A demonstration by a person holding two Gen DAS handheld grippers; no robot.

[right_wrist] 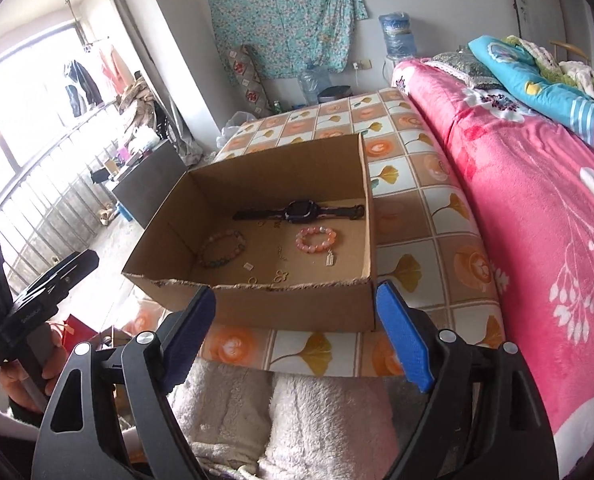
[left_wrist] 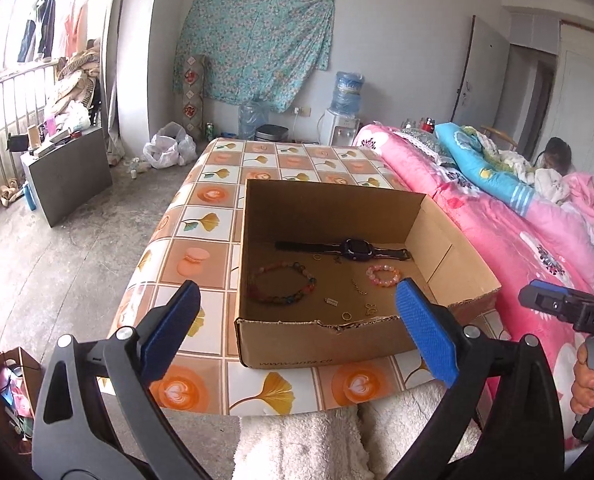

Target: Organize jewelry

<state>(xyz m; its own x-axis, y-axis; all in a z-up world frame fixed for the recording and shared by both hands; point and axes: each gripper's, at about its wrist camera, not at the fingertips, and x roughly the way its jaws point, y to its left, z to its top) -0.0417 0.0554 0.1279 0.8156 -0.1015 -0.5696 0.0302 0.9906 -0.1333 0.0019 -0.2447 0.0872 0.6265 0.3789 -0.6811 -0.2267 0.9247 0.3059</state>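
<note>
In the cardboard box point(left_wrist: 321, 344), scattered jewelry point(left_wrist: 383, 275)

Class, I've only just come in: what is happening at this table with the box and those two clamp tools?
A person holds a two-finger gripper in each hand over a table with a patterned cover. Both the left gripper and the right gripper are open, empty and short of the cardboard box. Inside the box lie a black watch, a multicoloured bead bracelet, a pink bead bracelet and several small gold pieces. Nothing is being gripped right now.
</note>
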